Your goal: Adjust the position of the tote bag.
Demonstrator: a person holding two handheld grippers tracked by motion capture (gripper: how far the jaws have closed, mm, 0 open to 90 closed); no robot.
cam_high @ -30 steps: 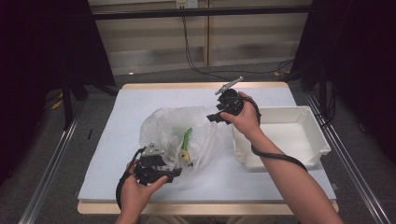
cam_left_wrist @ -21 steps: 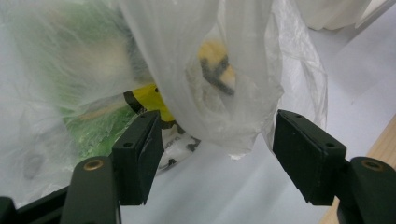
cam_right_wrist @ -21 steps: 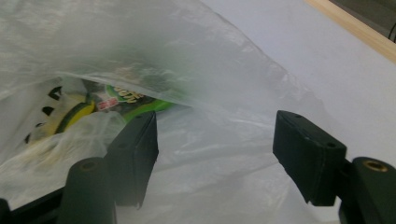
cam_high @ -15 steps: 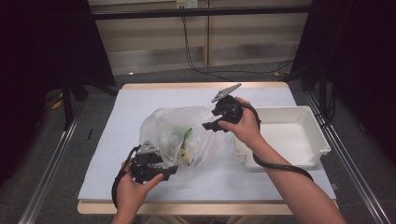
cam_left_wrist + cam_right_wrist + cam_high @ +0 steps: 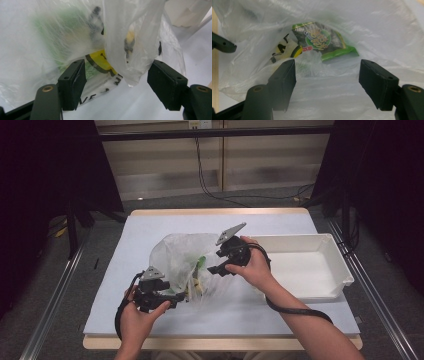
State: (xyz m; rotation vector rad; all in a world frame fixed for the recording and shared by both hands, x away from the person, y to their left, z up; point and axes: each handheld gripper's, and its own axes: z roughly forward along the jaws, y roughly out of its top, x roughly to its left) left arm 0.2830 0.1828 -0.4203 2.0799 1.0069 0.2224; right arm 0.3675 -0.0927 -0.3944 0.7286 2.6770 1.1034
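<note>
A clear plastic bag point(image 5: 182, 255) lies crumpled in the middle of the white table, with a green snack packet point(image 5: 324, 41) and a yellow one point(image 5: 287, 51) inside. My left gripper point(image 5: 176, 300) is at the bag's near left corner. Its jaws have just been opening and stand open point(image 5: 117, 70); a loose fold of the bag point(image 5: 127, 50) hangs between them without being pinched. My right gripper point(image 5: 216, 264) is at the bag's right side, open point(image 5: 327, 67), looking into the bag's mouth with thin plastic lying between its jaws.
A white rectangular tray point(image 5: 300, 239) stands on the right part of the table point(image 5: 150, 227), just behind the right hand. Cables trail from both grippers. Metal rails run along both sides of the table.
The right hand has moved left from the tray's near corner to the bag's side. The left hand has stayed about where it was at the bag's near corner.
</note>
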